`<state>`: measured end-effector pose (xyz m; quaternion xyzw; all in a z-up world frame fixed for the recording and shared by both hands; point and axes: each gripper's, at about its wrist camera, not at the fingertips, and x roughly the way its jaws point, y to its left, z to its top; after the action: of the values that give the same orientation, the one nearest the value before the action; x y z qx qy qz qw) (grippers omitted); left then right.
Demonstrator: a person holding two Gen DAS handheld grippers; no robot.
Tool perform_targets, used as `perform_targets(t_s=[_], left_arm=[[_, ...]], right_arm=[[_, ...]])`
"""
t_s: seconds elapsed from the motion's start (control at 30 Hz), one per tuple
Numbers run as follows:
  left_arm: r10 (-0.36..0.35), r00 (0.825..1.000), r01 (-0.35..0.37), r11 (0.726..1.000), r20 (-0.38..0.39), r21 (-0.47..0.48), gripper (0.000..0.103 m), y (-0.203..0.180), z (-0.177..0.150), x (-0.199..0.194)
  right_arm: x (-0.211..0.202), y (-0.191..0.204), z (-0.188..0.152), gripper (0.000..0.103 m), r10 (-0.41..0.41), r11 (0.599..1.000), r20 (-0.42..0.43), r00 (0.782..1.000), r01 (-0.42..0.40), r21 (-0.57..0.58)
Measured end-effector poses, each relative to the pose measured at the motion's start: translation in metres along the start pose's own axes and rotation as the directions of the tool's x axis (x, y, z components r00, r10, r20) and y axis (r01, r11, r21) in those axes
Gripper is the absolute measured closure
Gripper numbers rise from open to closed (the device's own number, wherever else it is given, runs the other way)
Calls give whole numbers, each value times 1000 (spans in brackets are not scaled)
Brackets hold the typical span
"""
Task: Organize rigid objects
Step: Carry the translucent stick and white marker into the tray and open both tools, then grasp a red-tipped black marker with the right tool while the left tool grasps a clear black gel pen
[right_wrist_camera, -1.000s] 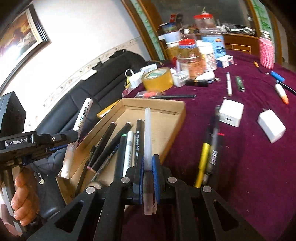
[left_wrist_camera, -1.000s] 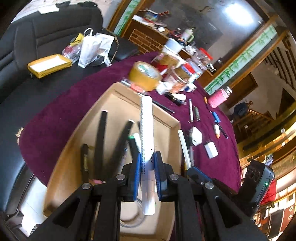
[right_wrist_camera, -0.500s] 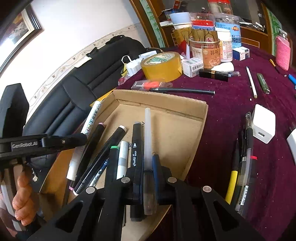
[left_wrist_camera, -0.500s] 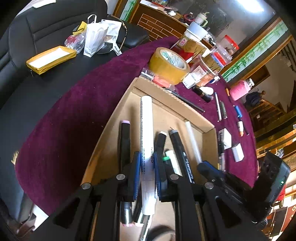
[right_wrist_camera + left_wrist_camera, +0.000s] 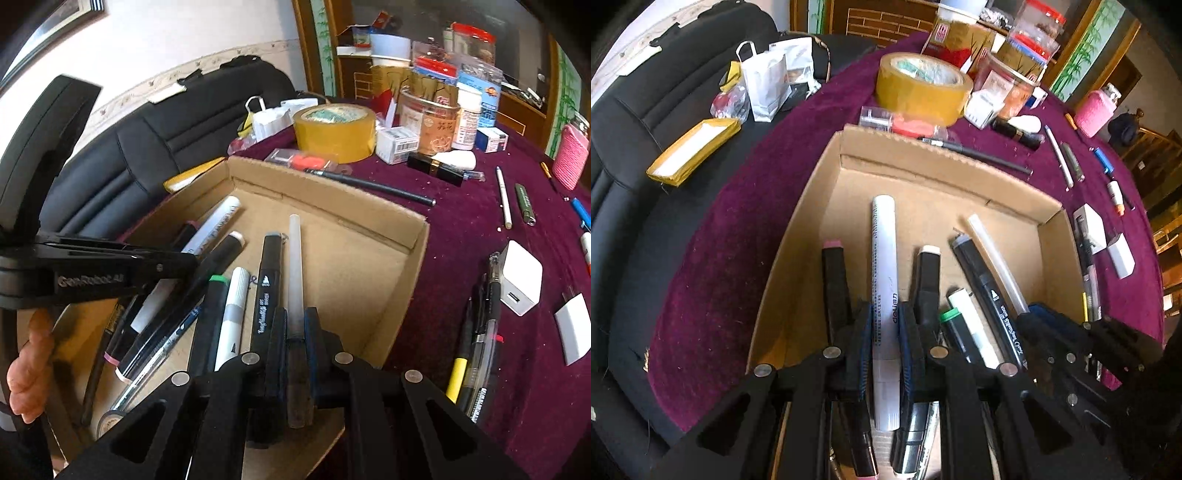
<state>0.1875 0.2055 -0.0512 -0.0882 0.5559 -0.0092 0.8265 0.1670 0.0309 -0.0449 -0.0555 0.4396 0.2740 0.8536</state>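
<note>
— What have your claws got?

— My left claw (image 5: 884, 328) is pinching a white marker (image 5: 883, 258), lower middle of the left wrist view. The marker runs up the frame between the blue pads, its tip over the cardboard box (image 5: 934, 162). My right claw (image 5: 295, 332) is pressed on a clear, frosted pen (image 5: 295, 266), lower middle of the right wrist view, which also points up the frame over the box floor.

— And what lies in the box?

— Several pens and markers, lengthwise. In the left wrist view a black marker with a pink end (image 5: 834, 273) lies left of my white one; a black marker with a white end (image 5: 929, 273) and a green-banded one (image 5: 955, 325) lie to its right, near a long black marker with white print (image 5: 986, 288).

— Where does the box sit?

— On the maroon-clothed surface (image 5: 738, 236), in the centre of both views. A roll of yellow tape (image 5: 923, 85) stands beyond its far wall, upper middle. At the right, outside the box, lie two white blocks (image 5: 521, 280) and a bundle of pens (image 5: 476, 347).
</note>
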Motion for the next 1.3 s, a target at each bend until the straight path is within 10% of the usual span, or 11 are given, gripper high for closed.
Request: perform_targets(t_s=[0.27,0.43,0.8,1.07,1.3], left_arm=[[-34,998,40,995,57,-91,70,13,-7,-13],[-100,983,119,985,153,-124,62,8,-20,-45],[-219,938,236,971,268,-30,48,-78,-86,-87],[-254,931,275,960,260,-46,47,-96,-105,-81],[-263,931,283,958,252,-47,47,-97,-109,-82]], right_arm=[[0,-1,-1,91,15,1000,6,1000,-15,8],[-21,-11,-1,59,46,997,117,992,-53,57],[-80,-53,-23,60,153,953,291,944,-219,209],[-102,-125,-92,60,60,898,155,986,-121,423],[-88,-111,-85,61,16,930,77,997,-43,366]])
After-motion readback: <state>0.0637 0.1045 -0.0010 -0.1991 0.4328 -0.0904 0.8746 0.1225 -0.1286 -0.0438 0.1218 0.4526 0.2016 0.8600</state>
